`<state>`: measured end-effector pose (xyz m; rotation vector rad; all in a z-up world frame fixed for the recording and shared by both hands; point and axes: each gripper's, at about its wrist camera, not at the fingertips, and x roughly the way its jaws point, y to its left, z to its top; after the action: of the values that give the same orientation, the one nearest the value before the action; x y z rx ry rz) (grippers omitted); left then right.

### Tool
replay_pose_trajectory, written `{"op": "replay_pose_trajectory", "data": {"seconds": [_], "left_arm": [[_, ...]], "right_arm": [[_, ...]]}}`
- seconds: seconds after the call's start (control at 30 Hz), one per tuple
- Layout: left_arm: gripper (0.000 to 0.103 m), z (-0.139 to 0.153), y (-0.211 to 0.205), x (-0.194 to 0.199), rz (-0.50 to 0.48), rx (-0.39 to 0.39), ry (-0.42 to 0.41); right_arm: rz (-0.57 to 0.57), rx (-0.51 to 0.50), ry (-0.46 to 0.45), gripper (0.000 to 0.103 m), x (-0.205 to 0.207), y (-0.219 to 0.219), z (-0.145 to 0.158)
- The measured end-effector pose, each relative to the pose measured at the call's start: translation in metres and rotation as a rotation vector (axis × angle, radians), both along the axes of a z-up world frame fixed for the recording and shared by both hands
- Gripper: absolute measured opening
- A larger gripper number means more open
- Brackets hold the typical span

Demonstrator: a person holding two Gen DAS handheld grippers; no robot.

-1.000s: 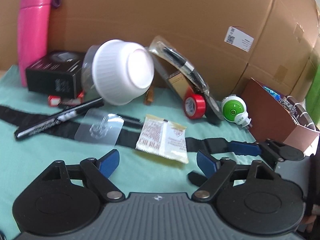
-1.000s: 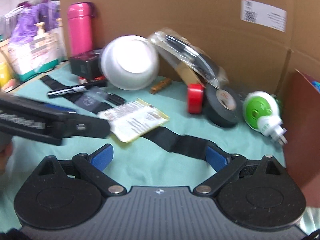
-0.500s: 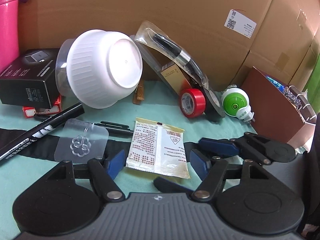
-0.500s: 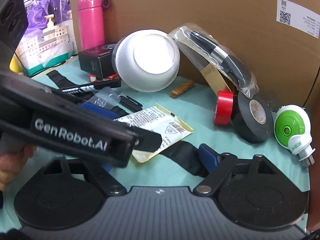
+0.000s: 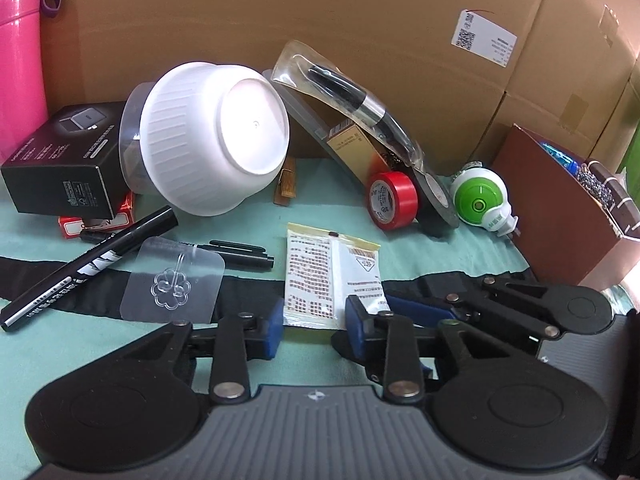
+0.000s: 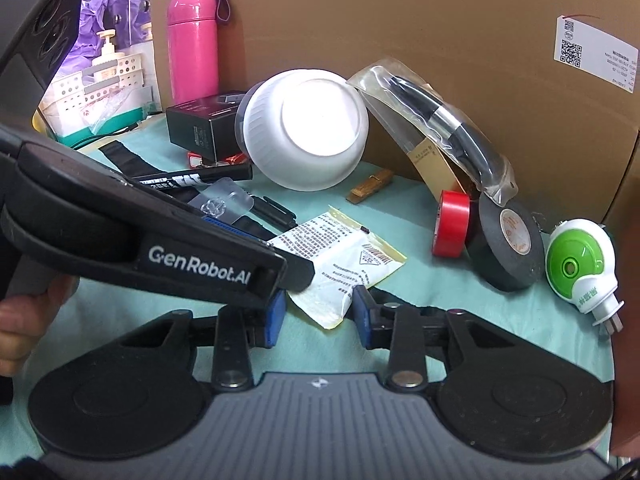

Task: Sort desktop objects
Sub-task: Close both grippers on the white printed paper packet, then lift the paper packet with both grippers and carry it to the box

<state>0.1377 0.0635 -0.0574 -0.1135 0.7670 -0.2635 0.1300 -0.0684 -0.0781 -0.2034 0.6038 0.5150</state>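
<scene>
A white and yellow printed sachet lies flat on the green cloth; it also shows in the right wrist view. My left gripper is partly closed, its blue pads on either side of the sachet's near edge. My right gripper is also partly closed around the sachet's near corner from the right side. Whether either gripper's pads touch the sachet is unclear. The left gripper's body crosses the right wrist view.
A tipped white bowl, black box, pink bottle, marker, pen, clear hook sticker, red tape, black tape, green plug, and brown box surround it. Cardboard wall behind.
Both grippers have moved forward to the sachet and their jaws have narrowed around it. The sachet has not moved.
</scene>
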Motion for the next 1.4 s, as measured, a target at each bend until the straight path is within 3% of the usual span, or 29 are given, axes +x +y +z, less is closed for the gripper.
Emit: {"op": "replay_pose_trajectory", "data": {"seconds": [0.1,0.3,0.8,1.07,1.17,1.27,1.4], "left_arm": [[0.021,0.002,-0.003,-0.003,0.004,0.027,-0.01],[0.013,0.004,-0.007,-0.01,0.003,0.04,-0.007],[0.007,0.026,-0.028,-0.038,-0.022,0.049,-0.065],[0.006,0.047,-0.051,-0.056,-0.063,0.049,-0.128],[0.0,0.056,-0.064,-0.062,-0.113,0.026,-0.143],[0.0,0.064,-0.081,-0.068,-0.119,0.06,-0.179],[0.0,0.072,-0.094,-0.068,-0.149,0.025,-0.191]], "right_arm": [[-0.002,0.002,0.001,0.033,-0.003,-0.001,0.0],[-0.014,0.011,0.003,0.032,-0.01,-0.005,0.001],[-0.042,0.035,-0.038,0.032,-0.039,-0.021,0.011],[-0.088,0.057,-0.1,0.032,-0.06,-0.039,0.025],[-0.103,0.068,-0.135,0.032,-0.069,-0.048,0.032],[-0.119,0.056,-0.173,0.031,-0.077,-0.055,0.04],[-0.167,0.076,-0.2,0.031,-0.084,-0.073,0.048]]}}
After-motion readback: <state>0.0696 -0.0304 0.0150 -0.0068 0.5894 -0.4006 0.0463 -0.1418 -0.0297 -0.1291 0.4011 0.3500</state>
